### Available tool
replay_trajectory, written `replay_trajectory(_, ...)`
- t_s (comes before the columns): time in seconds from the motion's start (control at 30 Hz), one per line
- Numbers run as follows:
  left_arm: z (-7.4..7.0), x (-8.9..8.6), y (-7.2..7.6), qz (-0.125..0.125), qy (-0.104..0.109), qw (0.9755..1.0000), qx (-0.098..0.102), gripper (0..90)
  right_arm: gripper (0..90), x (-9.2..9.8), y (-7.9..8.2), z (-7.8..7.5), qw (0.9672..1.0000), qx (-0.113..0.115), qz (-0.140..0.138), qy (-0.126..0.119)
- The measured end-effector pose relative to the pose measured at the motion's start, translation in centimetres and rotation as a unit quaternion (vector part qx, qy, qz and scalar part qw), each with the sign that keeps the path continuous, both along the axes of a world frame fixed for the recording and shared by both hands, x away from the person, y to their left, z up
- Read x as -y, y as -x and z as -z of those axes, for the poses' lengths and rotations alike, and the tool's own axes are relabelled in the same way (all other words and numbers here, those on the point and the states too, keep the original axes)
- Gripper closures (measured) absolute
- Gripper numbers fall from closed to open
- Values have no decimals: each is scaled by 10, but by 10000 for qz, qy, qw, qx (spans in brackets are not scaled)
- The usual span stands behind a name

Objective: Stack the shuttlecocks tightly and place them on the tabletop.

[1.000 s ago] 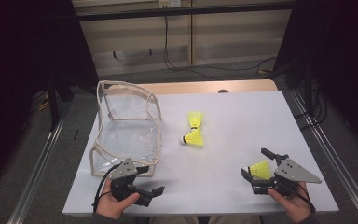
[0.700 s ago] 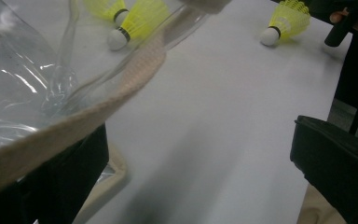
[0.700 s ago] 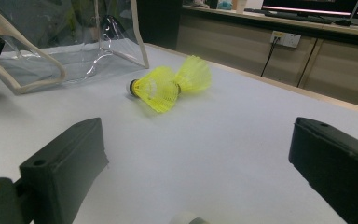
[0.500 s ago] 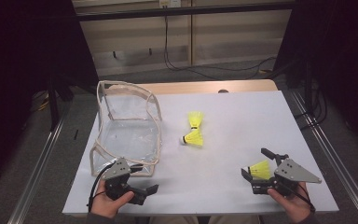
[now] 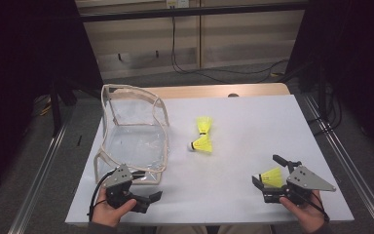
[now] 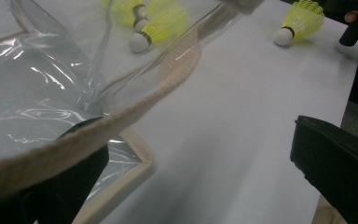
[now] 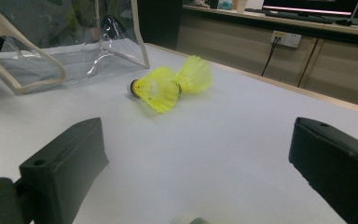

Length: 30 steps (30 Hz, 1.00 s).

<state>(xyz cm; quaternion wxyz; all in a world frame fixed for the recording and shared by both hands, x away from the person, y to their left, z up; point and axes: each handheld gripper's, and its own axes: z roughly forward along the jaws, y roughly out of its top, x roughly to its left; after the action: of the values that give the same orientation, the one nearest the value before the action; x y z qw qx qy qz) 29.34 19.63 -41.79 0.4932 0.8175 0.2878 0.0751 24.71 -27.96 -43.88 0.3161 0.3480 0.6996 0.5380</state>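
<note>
A clear plastic bag (image 5: 134, 131) with beige trim stands open at the table's left. Two yellow shuttlecocks (image 5: 203, 136) lie together mid-table, and show ahead in the right gripper view (image 7: 168, 86). A third shuttlecock (image 5: 271, 176) lies on the table between the spread jaws of my right gripper (image 5: 269, 171), which is open (image 7: 200, 168). My left gripper (image 5: 143, 187) is open at the bag's near corner. In the left gripper view (image 6: 191, 186), its left jaw sits under the bag's beige trim (image 6: 121, 116), seen through the plastic. The third shuttlecock (image 6: 300, 21) shows far off there.
The white tabletop (image 5: 253, 126) ends in a near edge just behind both hands. Metal rails (image 5: 341, 156) run along both sides of the table. Cabinets and cables stand beyond the far edge.
My left gripper has slid a little to the left along the near edge, toward the bag's corner. The right gripper and all shuttlecocks have stayed put.
</note>
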Motion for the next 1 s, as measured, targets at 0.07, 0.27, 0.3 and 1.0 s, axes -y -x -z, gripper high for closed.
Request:
replay_trajectory(0.07, 0, -2, 0, -39, 2, 10000, -9, 42, 31, 0, 0, 0, 10000, -1, -3, -1)
replay_trajectory(0.27, 0, -5, -2, -76, -7, 10000, 19, 42, 31, 0, 0, 0, 10000, -2, -3, 2)
replay_trajectory(0.3, 0, -5, -2, -86, 5, 10000, 15, 42, 31, 0, 0, 0, 10000, -3, -2, 2)
replay_trajectory(1.0, -2, -10, -7, -125, -45, 9999, 86, 42, 31, 1, 1, 0, 10000, 7, -1, -11)
